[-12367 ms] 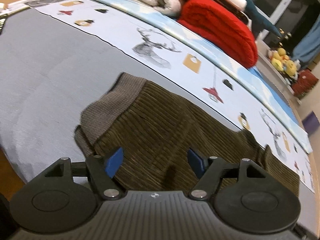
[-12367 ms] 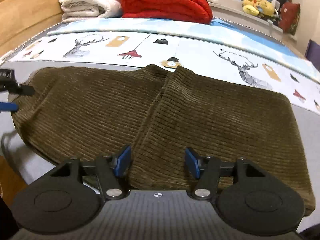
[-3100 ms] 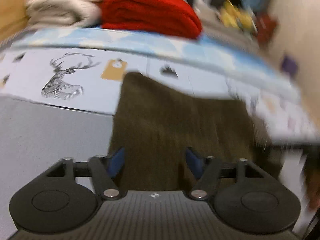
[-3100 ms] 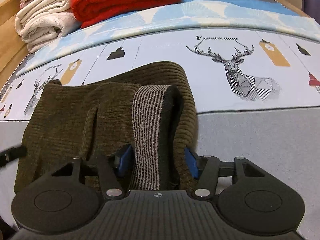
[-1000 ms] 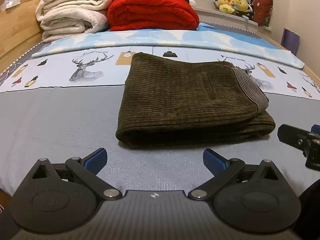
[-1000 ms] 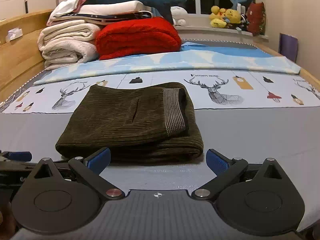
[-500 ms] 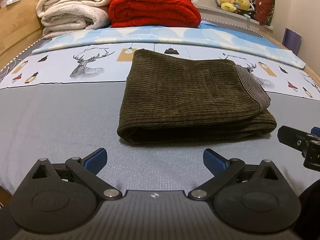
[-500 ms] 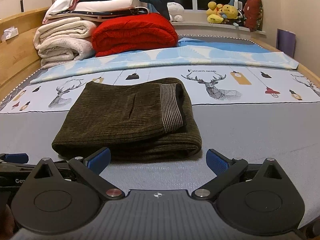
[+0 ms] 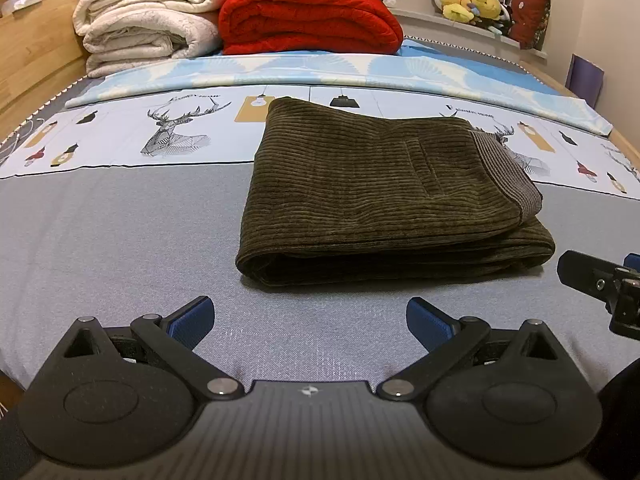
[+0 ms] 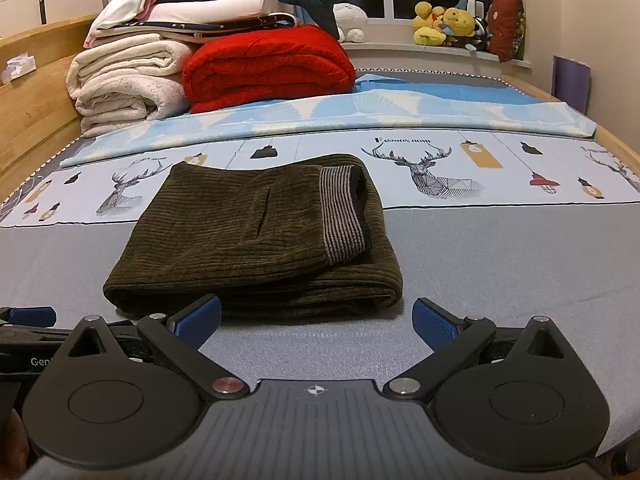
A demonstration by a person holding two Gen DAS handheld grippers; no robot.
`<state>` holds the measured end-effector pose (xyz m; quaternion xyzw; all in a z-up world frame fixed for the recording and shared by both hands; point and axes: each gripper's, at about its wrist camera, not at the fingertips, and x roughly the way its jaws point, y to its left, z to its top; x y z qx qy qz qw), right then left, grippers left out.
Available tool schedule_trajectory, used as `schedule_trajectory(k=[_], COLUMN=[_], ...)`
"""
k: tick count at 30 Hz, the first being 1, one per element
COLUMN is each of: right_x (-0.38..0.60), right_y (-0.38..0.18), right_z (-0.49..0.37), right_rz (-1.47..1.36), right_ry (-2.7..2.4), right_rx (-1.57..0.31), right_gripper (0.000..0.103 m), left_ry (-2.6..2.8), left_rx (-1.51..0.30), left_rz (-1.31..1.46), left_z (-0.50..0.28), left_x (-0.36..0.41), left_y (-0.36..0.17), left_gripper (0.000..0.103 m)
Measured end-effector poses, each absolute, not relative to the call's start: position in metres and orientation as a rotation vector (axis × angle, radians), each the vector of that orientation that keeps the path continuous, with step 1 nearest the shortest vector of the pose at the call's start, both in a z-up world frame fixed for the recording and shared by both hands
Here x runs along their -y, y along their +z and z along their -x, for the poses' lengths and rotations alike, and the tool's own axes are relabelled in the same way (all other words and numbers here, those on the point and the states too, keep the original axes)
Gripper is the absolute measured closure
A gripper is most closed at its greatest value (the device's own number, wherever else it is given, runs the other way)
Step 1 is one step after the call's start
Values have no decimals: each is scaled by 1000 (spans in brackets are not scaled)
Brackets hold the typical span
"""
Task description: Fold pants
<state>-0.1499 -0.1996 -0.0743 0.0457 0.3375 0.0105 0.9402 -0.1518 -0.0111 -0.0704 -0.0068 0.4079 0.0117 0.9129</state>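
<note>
The pants (image 9: 384, 192) now lie folded in a neat stack on the bed (image 9: 100, 232) — a moment ago they were spread out. The left gripper (image 9: 308, 320) and right gripper (image 10: 316, 318) have both let go, jaws wide and empty, near the pants — the folding looks done.

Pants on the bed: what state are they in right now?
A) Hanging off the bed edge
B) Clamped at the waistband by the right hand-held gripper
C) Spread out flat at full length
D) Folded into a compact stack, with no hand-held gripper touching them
D: the pants lie folded on the bed, and both the left hand-held gripper and the right hand-held gripper are open and short of them.
</note>
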Motion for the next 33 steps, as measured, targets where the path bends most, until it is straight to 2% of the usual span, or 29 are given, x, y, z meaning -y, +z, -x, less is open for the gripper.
schedule_trajectory(k=[33], right_x=[208], right_y=[-75], right_z=[153], right_rz=[-84], right_ry=[33], right_rx=[-702], right_gripper=[2], left_ry=[26], left_rx=[-840], left_rz=[13], left_z=[152], left_x=[11], left_y=[-69], left_gripper=[1])
